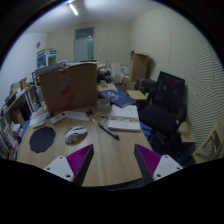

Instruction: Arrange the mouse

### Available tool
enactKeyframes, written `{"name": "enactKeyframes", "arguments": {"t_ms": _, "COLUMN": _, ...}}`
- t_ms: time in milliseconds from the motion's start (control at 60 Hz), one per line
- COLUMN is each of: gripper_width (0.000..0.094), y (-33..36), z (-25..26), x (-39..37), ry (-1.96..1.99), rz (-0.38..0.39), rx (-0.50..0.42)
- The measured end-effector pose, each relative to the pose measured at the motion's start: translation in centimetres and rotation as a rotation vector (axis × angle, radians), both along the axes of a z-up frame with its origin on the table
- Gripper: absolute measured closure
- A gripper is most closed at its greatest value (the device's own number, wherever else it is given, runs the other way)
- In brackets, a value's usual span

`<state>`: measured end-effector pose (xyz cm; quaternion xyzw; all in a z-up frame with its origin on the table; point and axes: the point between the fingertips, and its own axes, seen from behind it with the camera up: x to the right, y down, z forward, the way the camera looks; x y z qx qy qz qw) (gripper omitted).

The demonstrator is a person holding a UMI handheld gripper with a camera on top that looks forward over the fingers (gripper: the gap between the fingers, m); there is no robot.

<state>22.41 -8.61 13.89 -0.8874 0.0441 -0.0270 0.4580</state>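
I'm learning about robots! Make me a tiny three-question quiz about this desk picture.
1. True or false: the gripper is holding the mouse.
2. What lies beside the mouse, away from the notebook? A) round dark mouse pad B) a banana C) a shoe
3. Fill in: behind the mouse stands a cardboard ____.

Key: 1 false, the open gripper is short of the mouse on the desk; 2 A; 3 box.

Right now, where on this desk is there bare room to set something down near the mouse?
Bare wood lies just ahead of the open gripper, between the mouse and the notebook. The desk gets crowded behind that: a cardboard box and clutter fill the back, and the round dark mouse pad takes the side beyond the mouse.
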Motion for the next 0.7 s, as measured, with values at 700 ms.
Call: {"name": "enactKeyframes", "arguments": {"t_ms": 700, "gripper_width": 0.0081, "y": 17.3, "z": -15.5, "x": -19.1, "ry": 0.049, "rz": 0.141, "rx": -0.078}}
